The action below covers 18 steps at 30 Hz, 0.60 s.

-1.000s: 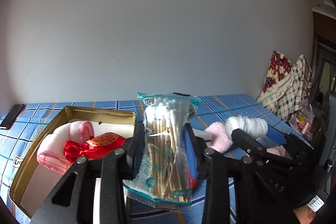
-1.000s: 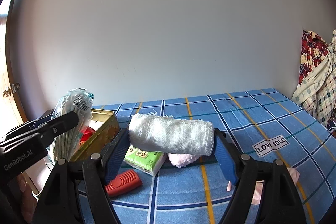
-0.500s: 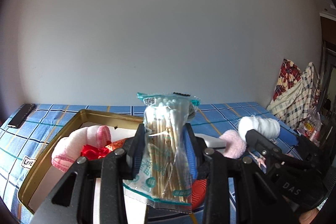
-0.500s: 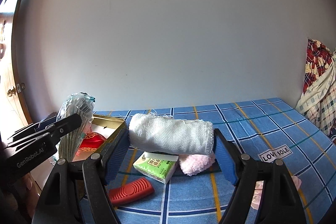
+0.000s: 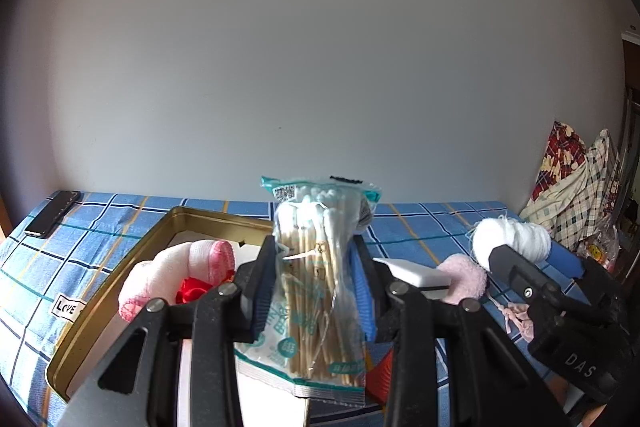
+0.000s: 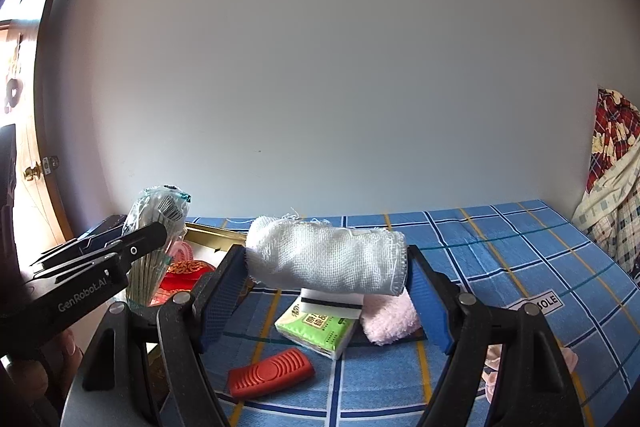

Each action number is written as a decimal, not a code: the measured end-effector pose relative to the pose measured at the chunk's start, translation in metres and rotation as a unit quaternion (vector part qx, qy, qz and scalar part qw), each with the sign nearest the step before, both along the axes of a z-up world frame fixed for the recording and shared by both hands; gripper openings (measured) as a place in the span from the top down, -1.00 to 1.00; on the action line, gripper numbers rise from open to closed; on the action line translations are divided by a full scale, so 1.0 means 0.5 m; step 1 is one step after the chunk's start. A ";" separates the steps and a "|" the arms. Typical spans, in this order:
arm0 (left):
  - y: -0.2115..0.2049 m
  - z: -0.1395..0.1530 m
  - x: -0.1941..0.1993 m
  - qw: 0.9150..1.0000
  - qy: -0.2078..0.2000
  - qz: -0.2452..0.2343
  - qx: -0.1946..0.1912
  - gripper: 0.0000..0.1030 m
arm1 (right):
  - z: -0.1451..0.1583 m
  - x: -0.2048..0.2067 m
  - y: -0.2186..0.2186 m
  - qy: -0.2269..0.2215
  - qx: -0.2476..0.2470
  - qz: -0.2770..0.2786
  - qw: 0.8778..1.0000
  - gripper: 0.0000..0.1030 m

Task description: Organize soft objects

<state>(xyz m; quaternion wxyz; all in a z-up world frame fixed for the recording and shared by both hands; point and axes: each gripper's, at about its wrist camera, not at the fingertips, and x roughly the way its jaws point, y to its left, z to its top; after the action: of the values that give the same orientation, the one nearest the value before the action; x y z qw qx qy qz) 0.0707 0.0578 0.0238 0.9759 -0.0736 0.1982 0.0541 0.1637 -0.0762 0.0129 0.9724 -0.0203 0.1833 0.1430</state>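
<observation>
Left wrist view: my left gripper point(image 5: 316, 275) pinches a clear bag of cotton swabs point(image 5: 316, 279) upright between its 2 blue pads, lifted over the near right edge of the gold tin point(image 5: 100, 291). A pink-and-white sock point(image 5: 176, 267) and a red cloth point(image 5: 192, 287) lie in the tin on the left. My right gripper point(image 5: 516, 247) reaches in from the right, level with mine, carrying the white gauze roll point(image 5: 508, 239). A white sponge point(image 5: 416, 273) and a pink fluffy cloth point(image 5: 464, 277) lie on the blue checked sheet point(image 5: 420, 227); a phone point(image 5: 52, 213) lies far left.

Right wrist view: my right gripper point(image 6: 326, 267) clamps the white gauze roll point(image 6: 326, 261) sideways, 1 pad on each end, held above the sheet point(image 6: 500, 247). Only this view shows the green tissue pack point(image 6: 316, 327) and the red ribbed grip point(image 6: 272, 373) below. The left gripper point(image 6: 152, 243) with its swab bag point(image 6: 156, 227) stands left, above the tin point(image 6: 212, 231).
</observation>
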 end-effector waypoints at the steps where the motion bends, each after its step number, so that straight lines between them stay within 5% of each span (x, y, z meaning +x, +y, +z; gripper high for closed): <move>1: 0.001 0.001 -0.001 1.000 0.001 0.001 0.002 0.33 | 0.000 0.001 0.001 0.000 0.001 0.002 1.000 -0.54; 18: 0.084 0.017 -0.042 0.998 0.043 0.040 0.036 0.33 | 0.006 0.016 0.054 0.005 0.024 0.036 0.999 -0.54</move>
<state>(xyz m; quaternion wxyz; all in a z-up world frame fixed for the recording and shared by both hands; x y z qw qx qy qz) 0.0498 0.0999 0.0323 0.9656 -0.0437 0.2344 0.1035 0.1716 -0.0492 0.0161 0.9659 -0.0030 0.1838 0.1823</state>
